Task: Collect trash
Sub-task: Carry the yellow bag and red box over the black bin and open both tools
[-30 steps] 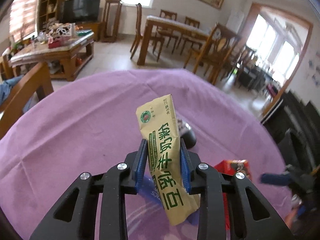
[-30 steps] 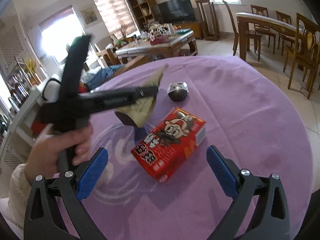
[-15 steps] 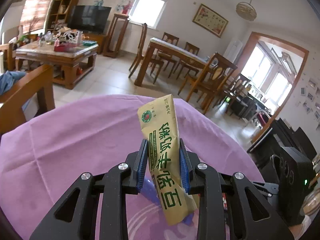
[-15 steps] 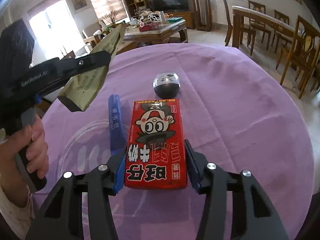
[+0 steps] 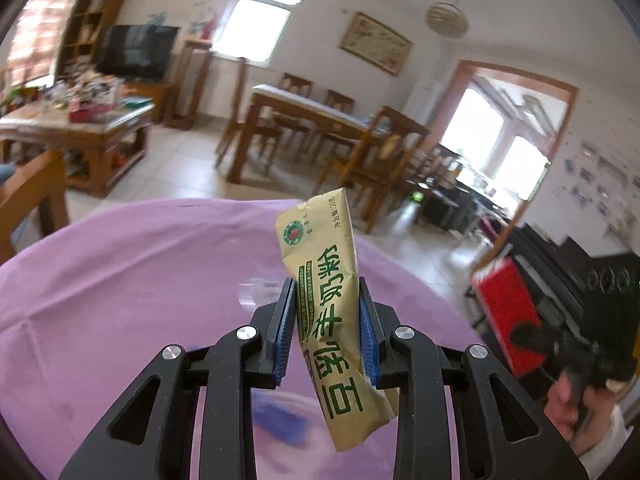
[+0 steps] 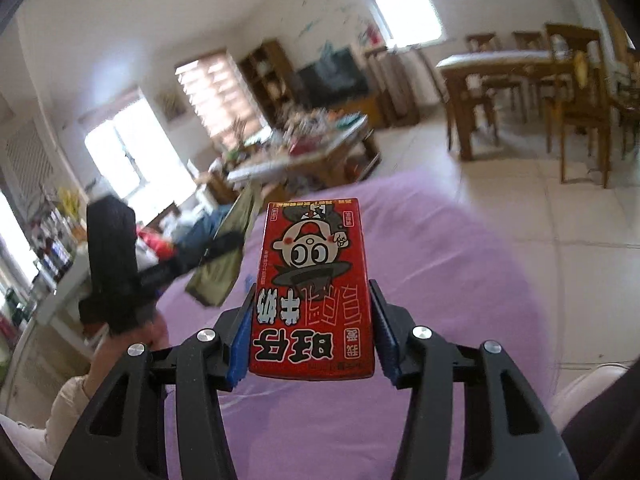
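My left gripper [image 5: 325,300] is shut on a gold sachet with green print [image 5: 320,236], held upright above the purple tablecloth [image 5: 120,280]. My right gripper [image 6: 313,292] is shut on a red carton with a cartoon face [image 6: 314,248], its blue pads pressing both long sides, lifted over the tablecloth [image 6: 420,260]. In the right wrist view the left gripper [image 6: 224,240] shows to the left with the gold sachet [image 6: 212,284] in it. In the left wrist view the red carton [image 5: 508,312] appears blurred at the right, above a hand [image 5: 568,408].
A blurred blue wrapper [image 5: 280,420] lies on the cloth under my left gripper. Beyond the table's far edge stand a wooden dining table with chairs [image 5: 320,120], a cluttered coffee table [image 5: 80,120] and a wooden chair back [image 5: 32,192] at the left.
The right gripper went from wide open over the red carton to shut on it and lifted it off the cloth. The left gripper rose and tilted up, still holding the sachet.
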The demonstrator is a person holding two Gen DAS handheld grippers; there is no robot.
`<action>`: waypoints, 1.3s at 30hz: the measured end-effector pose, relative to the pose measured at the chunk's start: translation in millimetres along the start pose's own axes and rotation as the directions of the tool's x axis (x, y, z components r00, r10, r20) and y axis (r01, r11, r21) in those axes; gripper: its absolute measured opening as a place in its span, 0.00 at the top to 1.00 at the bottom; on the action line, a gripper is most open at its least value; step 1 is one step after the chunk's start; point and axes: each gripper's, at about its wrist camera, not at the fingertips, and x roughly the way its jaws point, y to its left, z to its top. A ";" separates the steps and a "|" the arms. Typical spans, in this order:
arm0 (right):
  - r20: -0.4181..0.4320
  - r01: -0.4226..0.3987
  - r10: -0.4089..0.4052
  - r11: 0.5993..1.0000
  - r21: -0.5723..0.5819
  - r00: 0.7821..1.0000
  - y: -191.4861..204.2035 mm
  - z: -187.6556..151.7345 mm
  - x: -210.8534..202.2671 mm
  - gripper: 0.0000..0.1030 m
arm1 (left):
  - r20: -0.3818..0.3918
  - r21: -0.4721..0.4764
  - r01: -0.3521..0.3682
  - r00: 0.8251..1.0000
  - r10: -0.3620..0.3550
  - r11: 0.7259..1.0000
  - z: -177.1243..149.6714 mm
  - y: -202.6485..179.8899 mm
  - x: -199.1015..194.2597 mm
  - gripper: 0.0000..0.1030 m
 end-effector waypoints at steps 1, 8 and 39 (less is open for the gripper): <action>0.021 0.009 -0.009 1.000 0.007 1.000 -6.2 0.8 -10.1 0.52 | -0.003 0.007 0.018 1.000 -0.018 1.000 -0.8 -10.8 2.3 0.72; 0.194 0.102 -0.116 0.992 0.079 0.974 -63.8 4.0 -96.7 0.52 | -0.055 0.121 0.157 0.987 -0.151 0.980 -11.6 -119.2 33.8 0.72; 0.319 0.228 -0.386 0.871 0.434 0.866 -234.0 -92.0 -230.1 0.51 | -0.415 0.261 0.489 0.835 -0.360 0.833 -168.2 -452.8 240.7 0.72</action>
